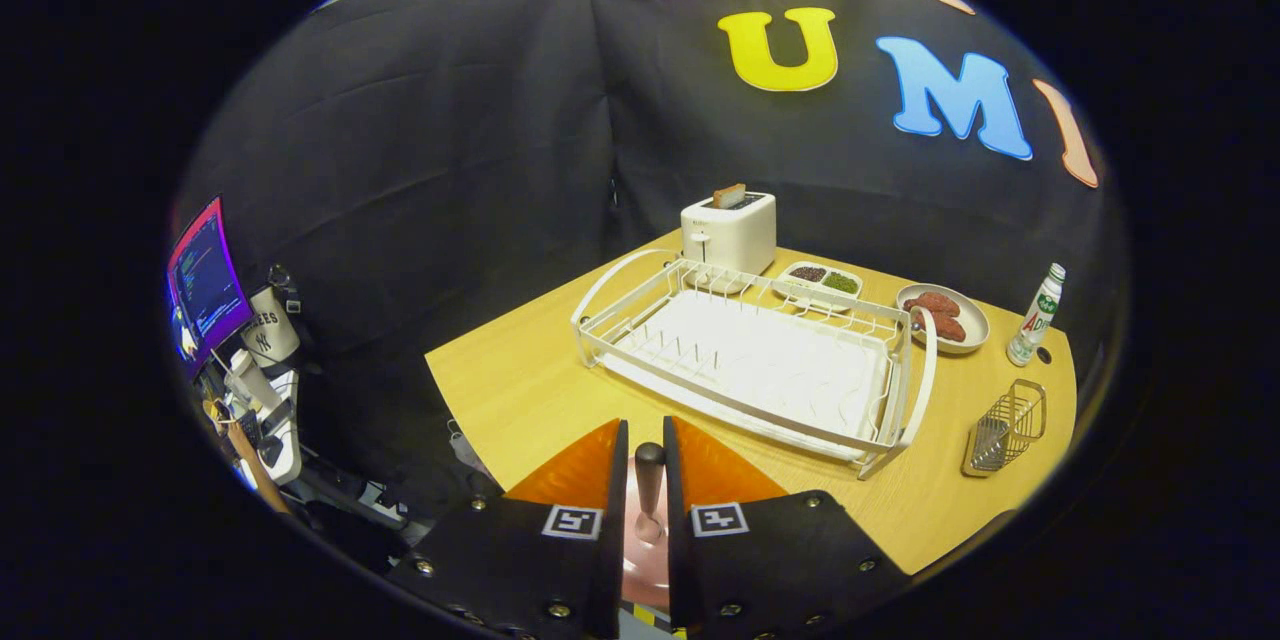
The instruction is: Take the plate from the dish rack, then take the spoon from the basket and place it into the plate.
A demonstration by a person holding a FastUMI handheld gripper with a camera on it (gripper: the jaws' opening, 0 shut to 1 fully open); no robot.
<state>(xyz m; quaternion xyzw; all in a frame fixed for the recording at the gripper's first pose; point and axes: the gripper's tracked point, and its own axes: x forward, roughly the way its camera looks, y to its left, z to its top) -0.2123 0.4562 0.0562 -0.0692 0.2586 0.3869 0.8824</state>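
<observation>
— Where is the spoon [649,480]?

— Right between my fingers, handle end pointing forward, bowl back towards me. The bowl hangs over the pink plate [640,580], which lies under the gripper [646,425], close in below the fingers.

— Are you pinching it?

— The fingers stand nearly together with the handle in the narrow gap. I cannot tell whether both actually press on it or only flank it.

— How do you think it will handle?

— Light and stiff, I judge, with a smooth, thin handle that could swivel or slip if held loosely. The middle of the handle looks the best place to hold it, with the bowl hanging down, so it does not tip. The plate looks hard, so I would lower the spoon rather than drop it.

— And farther out?

— Just beyond the fingertips is the wooden table [520,390], then the white dish rack [750,360], with no plate in it. Ahead and to my right stands the wire basket [1005,425]. Past the rack are a toaster [728,230] with a slice in it, a small two-part dish [820,282], a bowl [965,335] of brown food and a bottle [1035,315].
</observation>
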